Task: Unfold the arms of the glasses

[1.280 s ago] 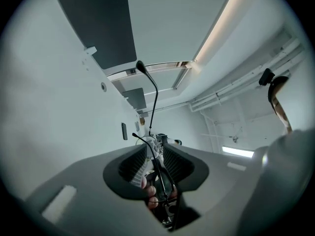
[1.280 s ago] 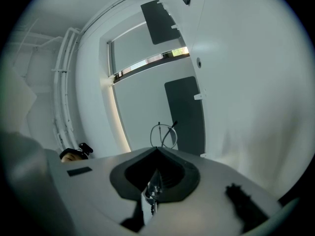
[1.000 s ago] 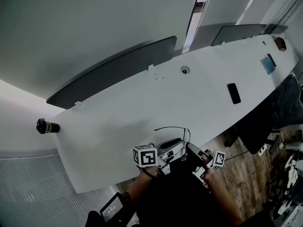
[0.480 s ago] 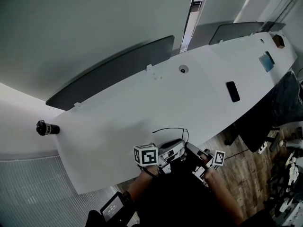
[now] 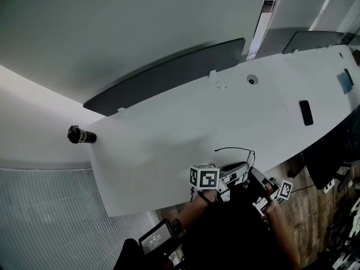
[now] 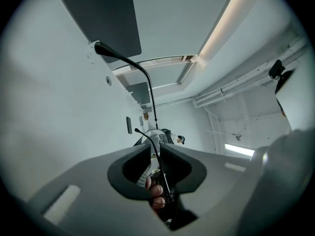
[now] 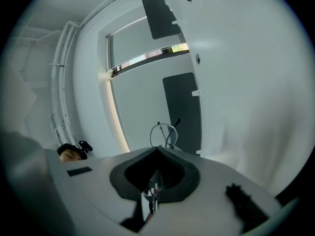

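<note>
The black thin-rimmed glasses (image 5: 235, 150) hang at the near edge of the white table (image 5: 169, 128), between my two grippers. My right gripper (image 7: 157, 150) is shut on the frame, and one round lens (image 7: 165, 133) sticks out past its tips. My left gripper (image 6: 156, 144) has its jaws closing around one thin arm (image 6: 158, 163), which runs between the tips; a narrow gap still shows there. The other arm (image 6: 138, 70) curves far out ahead. In the head view the left gripper (image 5: 235, 169) and the right gripper (image 5: 254, 175) sit close together.
A black phone (image 5: 306, 112) and a round grommet (image 5: 252, 80) lie farther back on the table. A dark partition (image 5: 169, 75) runs along its far edge. A black cylinder (image 5: 81, 135) sits off the table's left end. Fingers (image 6: 156, 193) show behind the left jaws.
The head view has swung, so the table and grippers sit farther right in the picture. Both grippers stay at the glasses by the near table edge.
</note>
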Motion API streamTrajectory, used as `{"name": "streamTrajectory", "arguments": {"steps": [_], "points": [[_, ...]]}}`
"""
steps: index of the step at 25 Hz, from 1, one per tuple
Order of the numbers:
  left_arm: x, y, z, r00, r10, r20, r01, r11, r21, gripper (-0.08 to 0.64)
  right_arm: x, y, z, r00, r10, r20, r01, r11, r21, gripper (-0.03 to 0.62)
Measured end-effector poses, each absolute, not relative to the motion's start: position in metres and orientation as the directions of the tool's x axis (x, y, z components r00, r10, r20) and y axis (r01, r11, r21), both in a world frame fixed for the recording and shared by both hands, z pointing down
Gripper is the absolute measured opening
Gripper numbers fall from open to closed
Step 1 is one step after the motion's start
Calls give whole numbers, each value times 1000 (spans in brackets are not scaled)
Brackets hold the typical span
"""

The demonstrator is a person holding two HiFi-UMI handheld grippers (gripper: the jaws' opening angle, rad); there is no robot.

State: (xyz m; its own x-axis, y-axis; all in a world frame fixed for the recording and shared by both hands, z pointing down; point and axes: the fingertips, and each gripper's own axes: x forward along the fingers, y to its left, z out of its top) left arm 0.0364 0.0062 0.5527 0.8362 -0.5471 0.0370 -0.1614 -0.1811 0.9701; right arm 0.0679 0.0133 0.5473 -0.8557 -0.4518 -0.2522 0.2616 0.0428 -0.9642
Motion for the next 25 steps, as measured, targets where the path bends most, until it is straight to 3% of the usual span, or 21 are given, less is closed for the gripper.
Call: {"name": "streamTrajectory", "arguments": {"steps": [4,25], "points": [[35,5,552,826,-563,20,-136,-165,977,34,70,12,551,-858,-457,-234,243,41,-969,9],[34,0,541,814,-581,-18,-100,-170,980,23,78,6,552,-849,-469,-243,249,49,-967,9]]}}
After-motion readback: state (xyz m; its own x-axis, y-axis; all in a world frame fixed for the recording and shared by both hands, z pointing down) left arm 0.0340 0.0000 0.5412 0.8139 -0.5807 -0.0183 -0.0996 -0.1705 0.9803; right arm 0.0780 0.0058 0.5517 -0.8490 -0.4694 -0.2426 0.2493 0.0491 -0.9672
